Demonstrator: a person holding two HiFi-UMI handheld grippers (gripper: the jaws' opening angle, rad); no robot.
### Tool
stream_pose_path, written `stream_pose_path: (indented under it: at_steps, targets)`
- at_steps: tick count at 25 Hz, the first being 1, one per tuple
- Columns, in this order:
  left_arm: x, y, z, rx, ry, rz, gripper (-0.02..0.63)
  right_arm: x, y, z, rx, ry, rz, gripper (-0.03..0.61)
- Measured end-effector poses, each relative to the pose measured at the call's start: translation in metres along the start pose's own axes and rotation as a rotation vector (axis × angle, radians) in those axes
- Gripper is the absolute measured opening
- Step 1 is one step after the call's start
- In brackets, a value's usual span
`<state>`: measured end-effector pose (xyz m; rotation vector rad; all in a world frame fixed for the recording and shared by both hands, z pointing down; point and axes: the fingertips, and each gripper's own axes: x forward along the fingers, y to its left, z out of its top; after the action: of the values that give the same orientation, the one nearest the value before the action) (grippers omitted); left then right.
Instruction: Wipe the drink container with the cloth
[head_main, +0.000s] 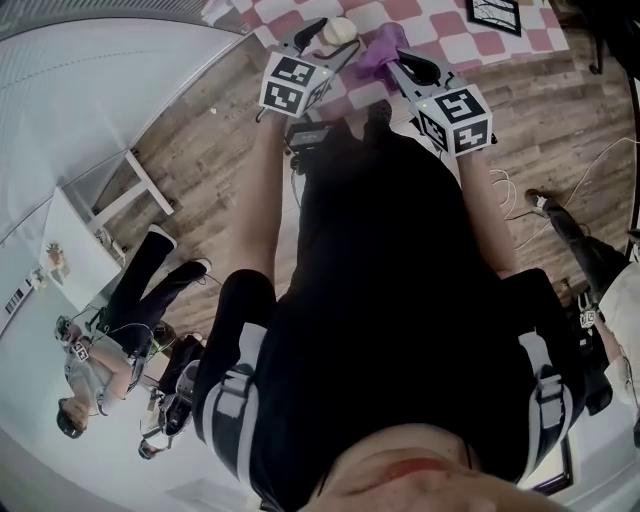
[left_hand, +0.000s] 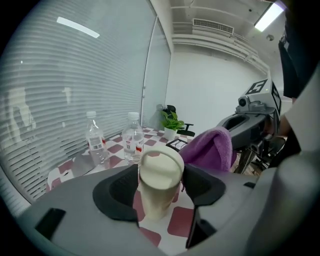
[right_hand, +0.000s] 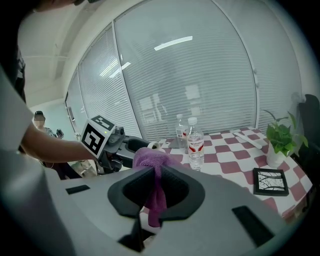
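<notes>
Steady the cream lidded plastic drink tumbler (left_hand: 161, 167) first: close the left tongs (left_hand: 161, 186) evenly on its mid-body, low enough to avoid tipping. Then bring the purple terry cloth (right_hand: 150, 159) across from 2 o'clock of the tumbler in the left gripper view and rub round wall and lid in short strokes (probably best without pressing hard, given a tall, light-looking cup). Keep clear of the two clear plastic water bottles (left_hand: 132, 142) at 10 o'clock. Read the left tongs as spread wide, straddling the tumbler without squeezing it. Find the tumbler standing upright on the red-and-white checked counter (left_hand: 177, 222), at 12 o'clock in the head view. Read the right tongs (right_hand: 152, 182) as clenched on the cloth, bunched above the jaws and hanging below.
</notes>
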<state>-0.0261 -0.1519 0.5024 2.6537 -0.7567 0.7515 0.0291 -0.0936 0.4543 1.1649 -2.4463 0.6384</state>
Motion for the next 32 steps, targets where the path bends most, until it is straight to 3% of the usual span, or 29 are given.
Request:
stream_pose_path:
  at_steps: [5, 11, 18, 32]
  targets:
    - [0.002, 0.004, 0.004, -0.043, -0.002, 0.01, 0.291, 0.005, 0.0, 0.001, -0.012, 0.008, 0.009, 0.051]
    - [-0.003, 0.028, 0.006, -0.225, 0.007, 0.078, 0.29, 0.016, -0.001, 0.005, -0.04, 0.002, 0.007, 0.051]
    - [-0.001, 0.053, 0.009, -0.365, 0.022, 0.118, 0.287, 0.045, -0.003, 0.017, -0.094, -0.009, 0.011, 0.055]
    - [0.011, 0.075, 0.017, -0.453, 0.026, 0.113, 0.284, 0.109, -0.016, 0.008, -0.111, 0.051, 0.011, 0.063]
